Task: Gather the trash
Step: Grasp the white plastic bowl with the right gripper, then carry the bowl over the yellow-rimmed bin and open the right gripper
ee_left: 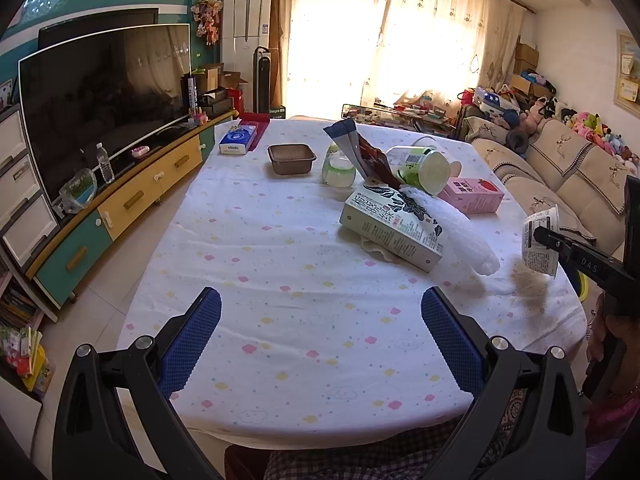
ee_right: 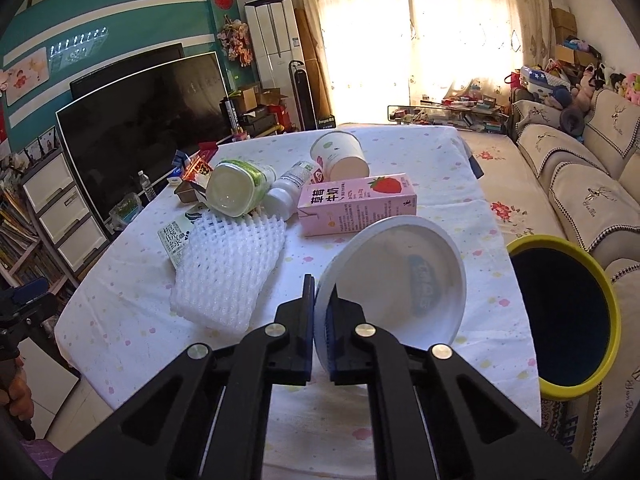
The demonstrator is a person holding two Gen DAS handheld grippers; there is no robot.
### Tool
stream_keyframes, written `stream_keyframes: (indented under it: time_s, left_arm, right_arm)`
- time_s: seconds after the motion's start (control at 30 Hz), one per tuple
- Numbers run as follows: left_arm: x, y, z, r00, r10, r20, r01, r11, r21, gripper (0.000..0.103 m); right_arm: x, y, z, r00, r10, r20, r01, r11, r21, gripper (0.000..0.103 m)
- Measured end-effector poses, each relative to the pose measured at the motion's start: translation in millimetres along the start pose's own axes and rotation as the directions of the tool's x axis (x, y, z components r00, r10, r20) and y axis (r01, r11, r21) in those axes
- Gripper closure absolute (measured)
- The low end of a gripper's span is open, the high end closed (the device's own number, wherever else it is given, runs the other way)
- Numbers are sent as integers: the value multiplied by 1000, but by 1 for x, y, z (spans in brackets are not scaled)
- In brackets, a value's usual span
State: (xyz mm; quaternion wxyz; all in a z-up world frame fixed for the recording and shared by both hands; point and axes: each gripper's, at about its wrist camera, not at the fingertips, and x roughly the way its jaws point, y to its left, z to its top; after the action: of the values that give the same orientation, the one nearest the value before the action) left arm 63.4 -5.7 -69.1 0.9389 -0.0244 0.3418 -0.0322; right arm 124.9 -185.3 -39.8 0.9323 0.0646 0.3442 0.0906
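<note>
1. One big bench [ee_left: 280, 280] w/ a white cloth dotted in pastel flowers carries all the trash.
2. Bin [ee_right: 564, 312], yellow rim, dark inside, stands just beside the bench's right edge, below the sofa [ee_right: 580, 184].
3. White foam fruit net [ee_right: 228, 272] lies flat mid-bench, overlapping a green-and-white tea carton [ee_left: 394, 226].
4. Pink strawberry milk carton [ee_right: 356, 204] lies on its side behind the held cup; beside it a tipped green-label jar [ee_right: 236, 190], a small white bottle [ee_right: 288, 192] and a paper cup [ee_right: 340, 156] on its side.
5. Brown plastic tray [ee_left: 291, 158] sits apart toward the far-left part of the bench, w/ a blue tissue pack [ee_left: 239, 140] near the far-left corner.
6. Right gripper [ee_right: 320, 320]: jaws narrow, pinching the rim of a white plastic cup [ee_right: 400, 280], held tilted above the bench's right side, mouth toward the cam, near the bin.
7. Left gripper [ee_left: 320, 336]: jaws wide, nothing between them, hovering over the near bare part of the bench.
8. Brownish crumbs [ee_left: 528, 284] show under the held cup in the left view.
</note>
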Motion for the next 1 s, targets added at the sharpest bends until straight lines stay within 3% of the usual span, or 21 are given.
stream_keyframes:
  time_s: [0.23,0.43,0.73,1.0]
  left_arm:
    - [4,-5,0,1000,-15,4,15,1000,13,4]
    - [7,-17,2,999,-32,-3,32,999,37,4]
    - [18,-46,11,998,-60,-27,62,994,92,4]
    - [38,-73,22,995,-88,-55,94,986,136,4]
  right_arm:
    - [-19,-53,15,987,-154,44,151,987,51,98]
    - [1,-126,21,955,-295,-40,297,948,115,98]
    - [64,-223,-5,910,-334,-245,390,891,233,95]
    - [79,-247,-18,892,-355,-280,425,868,255,89]
